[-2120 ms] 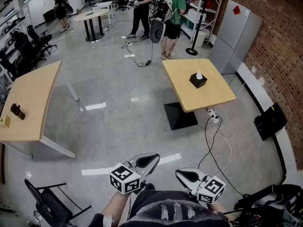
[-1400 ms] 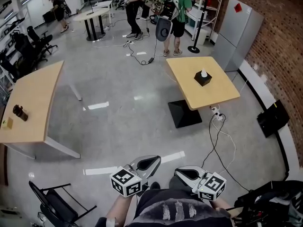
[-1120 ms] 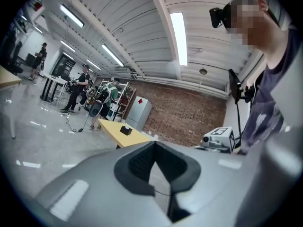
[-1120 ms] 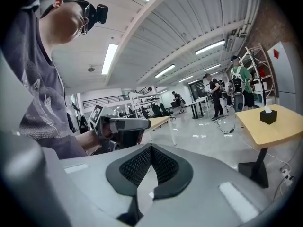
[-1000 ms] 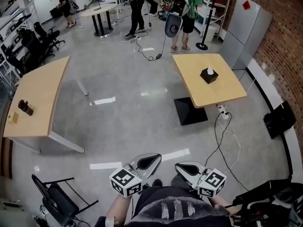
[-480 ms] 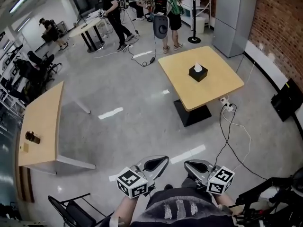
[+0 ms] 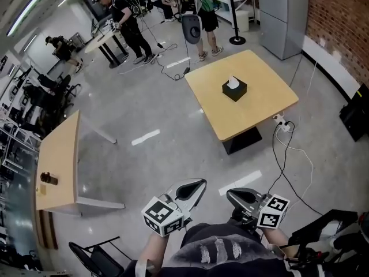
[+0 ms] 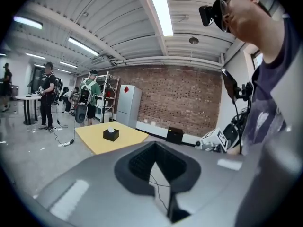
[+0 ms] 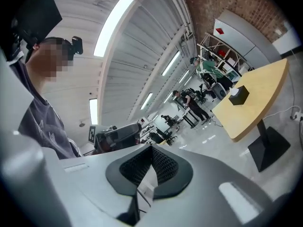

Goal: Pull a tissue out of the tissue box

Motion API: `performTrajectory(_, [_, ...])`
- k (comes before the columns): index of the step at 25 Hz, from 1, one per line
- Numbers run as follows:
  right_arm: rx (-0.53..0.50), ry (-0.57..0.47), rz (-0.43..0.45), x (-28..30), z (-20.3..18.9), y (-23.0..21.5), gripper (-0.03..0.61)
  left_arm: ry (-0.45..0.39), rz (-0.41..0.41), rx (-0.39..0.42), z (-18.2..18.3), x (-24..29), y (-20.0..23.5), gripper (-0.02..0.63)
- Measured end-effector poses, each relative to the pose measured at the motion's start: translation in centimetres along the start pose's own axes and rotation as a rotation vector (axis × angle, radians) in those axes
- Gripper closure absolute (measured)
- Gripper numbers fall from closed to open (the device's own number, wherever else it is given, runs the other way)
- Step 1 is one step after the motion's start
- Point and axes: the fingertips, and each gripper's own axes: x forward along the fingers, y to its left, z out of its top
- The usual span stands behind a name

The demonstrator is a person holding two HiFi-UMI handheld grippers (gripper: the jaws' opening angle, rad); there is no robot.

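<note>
1. The left gripper (image 7: 196,183) and right gripper (image 7: 232,194) are held side by side close to the person's body. Both have their jaws pressed together and grip nothing.
2. A stretch of grey floor (image 7: 173,126) lies between them and the square wooden table (image 7: 259,114).
3. The black tissue box (image 7: 234,90) sits about mid-table, ahead and slightly right – well apart from both grippers. 1 white tissue (image 7: 233,82) sticks up from its top.
4. Beyond the table's far corner stand several people (image 7: 199,4).

Open floor (image 7: 173,149), power strip (image 7: 281,122) beside table (image 7: 262,105)
</note>
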Motion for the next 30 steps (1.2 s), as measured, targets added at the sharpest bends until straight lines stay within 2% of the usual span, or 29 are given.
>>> performTrajectory(4, [0.021,0.002,0.028,-1.3,2.4,-2.3,0.580,0.006,0.021,-0.027,1.1,2.9,0.2,0.612])
performTrajectory(8, [0.017,0.000,0.027,-1.6,3.6,-3.7,0.580,0.004,0.008,-0.001,1.9,4.7,0.3,0.612])
performTrajectory(16, [0.030,0.091,-0.075,-0.8,2.5,-6.6,0.580,-0.031,-0.041,-0.041,2.1,7.9,3.1,0.612])
performTrajectory(18, [0.007,0.118,-0.113,-0.3,2.7,-7.2,0.580,-0.044,-0.057,-0.045,2.5,7.9,4.0,0.612])
performTrajectory(20, [-0.016,0.141,-0.140,0.6,3.3,-7.6,0.580,-0.059,-0.061,-0.048,3.0,7.8,5.1,0.612])
performTrajectory(24, [-0.017,0.167,-0.125,4.0,4.0,-7.6,0.580,-0.092,-0.057,-0.067,3.8,6.7,8.4,0.612])
performTrajectory(30, [-0.149,0.266,-0.116,10.7,4.2,-7.4,0.580,-0.152,-0.018,-0.093,4.5,3.5,14.9,0.612])
